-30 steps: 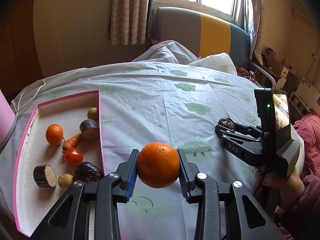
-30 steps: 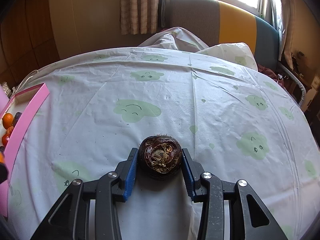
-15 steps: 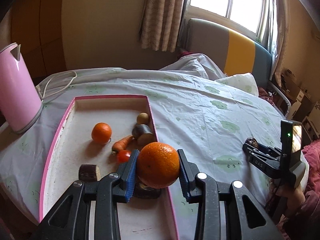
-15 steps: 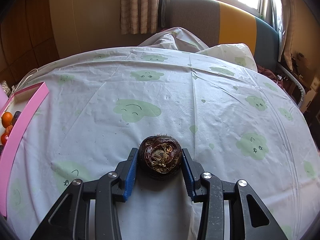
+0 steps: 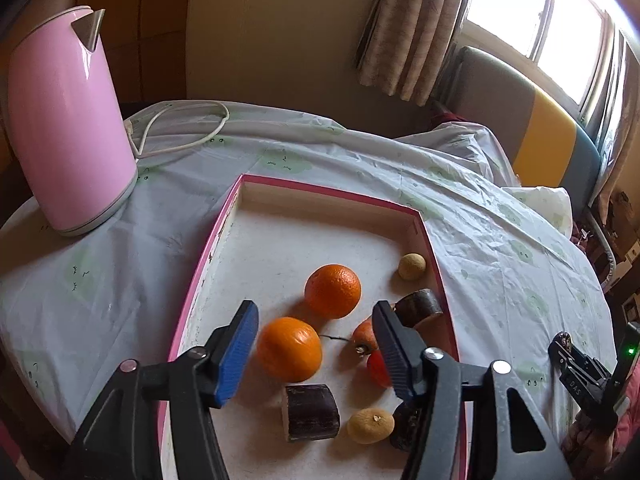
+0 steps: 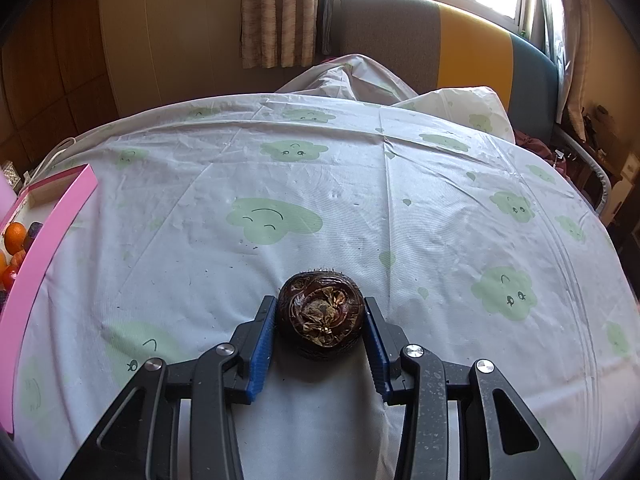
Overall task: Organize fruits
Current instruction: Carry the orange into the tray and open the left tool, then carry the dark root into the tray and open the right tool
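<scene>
Here, left gripper (image 5: 314,354) spread over tray (image 5: 434,240), right gripper (image 6: 320,340) pinching brown fruit (image 6: 320,316)

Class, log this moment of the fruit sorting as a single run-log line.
left hand-held gripper: open, over pink tray | orange: lying in tray between fingers | right hand-held gripper: shut on dark round fruit, above tablecloth

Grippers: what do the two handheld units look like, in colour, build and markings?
Both the left gripper and the right gripper have black triangular open-frame fingers with silver rivets and blue ribbed pads. The left view shows white lettering and a green light on the right unit.
</scene>
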`<state>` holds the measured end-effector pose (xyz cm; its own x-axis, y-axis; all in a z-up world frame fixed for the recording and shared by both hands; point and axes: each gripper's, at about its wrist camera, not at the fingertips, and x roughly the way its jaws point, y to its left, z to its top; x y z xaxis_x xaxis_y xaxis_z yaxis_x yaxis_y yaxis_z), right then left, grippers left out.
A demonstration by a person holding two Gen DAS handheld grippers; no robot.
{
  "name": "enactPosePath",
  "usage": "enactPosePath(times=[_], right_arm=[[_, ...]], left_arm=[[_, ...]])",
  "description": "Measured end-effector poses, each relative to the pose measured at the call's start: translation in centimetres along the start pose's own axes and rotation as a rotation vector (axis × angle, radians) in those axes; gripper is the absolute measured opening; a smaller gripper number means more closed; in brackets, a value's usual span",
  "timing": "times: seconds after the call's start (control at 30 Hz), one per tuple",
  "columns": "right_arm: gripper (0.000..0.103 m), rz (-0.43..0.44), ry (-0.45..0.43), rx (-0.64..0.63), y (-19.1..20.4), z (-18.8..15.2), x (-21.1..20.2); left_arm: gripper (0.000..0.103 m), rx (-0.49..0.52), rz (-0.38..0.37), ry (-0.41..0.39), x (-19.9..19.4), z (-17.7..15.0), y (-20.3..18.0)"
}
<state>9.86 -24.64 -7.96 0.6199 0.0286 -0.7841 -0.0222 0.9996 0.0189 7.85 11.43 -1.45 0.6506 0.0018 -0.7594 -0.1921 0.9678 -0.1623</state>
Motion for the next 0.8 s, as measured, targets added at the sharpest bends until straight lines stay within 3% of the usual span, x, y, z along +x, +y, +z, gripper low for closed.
enactPosePath(times=[0.17,0.4,0.57,0.8], right_arm=[[0.042,-0.001,0.001,-0.001,0.0,0.0,0.0],[0.041,0.038,0.006,-0.025,1.1,0.3,-0.8],[0.041,0.197,-0.035,-0.094,6.0,1.1,-3.8],[0.041,0.458,-0.053,-0.296,15.9,1.4,-8.2]], left_arm=[[0.062,0.010,0.065,-0.033,-1.7,-0.7,-0.3],[0.062,0.049,0.073,-0.081,-4.5,-1.7,-1.1],[0.062,0.048,0.066,-0.090,-5.6,-2.3,-1.1],[0.062,0.024,0.083,-0.098,-6.6,-3.1,-0.3]])
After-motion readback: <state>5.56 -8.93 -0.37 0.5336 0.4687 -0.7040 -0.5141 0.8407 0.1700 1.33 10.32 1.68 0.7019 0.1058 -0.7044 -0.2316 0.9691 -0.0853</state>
